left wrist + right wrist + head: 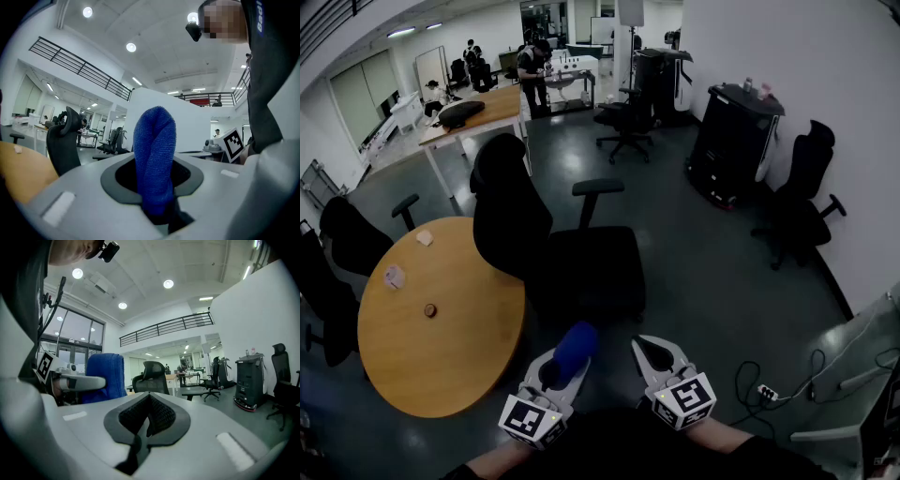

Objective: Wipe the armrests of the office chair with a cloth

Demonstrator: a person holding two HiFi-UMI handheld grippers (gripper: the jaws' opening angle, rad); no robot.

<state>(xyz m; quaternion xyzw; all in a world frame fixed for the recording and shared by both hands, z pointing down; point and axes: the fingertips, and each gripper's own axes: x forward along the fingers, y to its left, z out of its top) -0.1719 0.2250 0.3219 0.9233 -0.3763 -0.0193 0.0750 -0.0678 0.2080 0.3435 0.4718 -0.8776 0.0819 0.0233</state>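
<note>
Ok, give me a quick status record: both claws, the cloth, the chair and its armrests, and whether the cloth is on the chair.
left claw: shut on the blue cloth, which stands up out of the jaws
right claw: shut, nothing in it
office chair: black, ahead of both claws, beside the round wooden table
armrest: one in plain view on the chair's far side; the other cannot be made out
contact: blue cloth is clear of the office chair, no armrest touched
</note>
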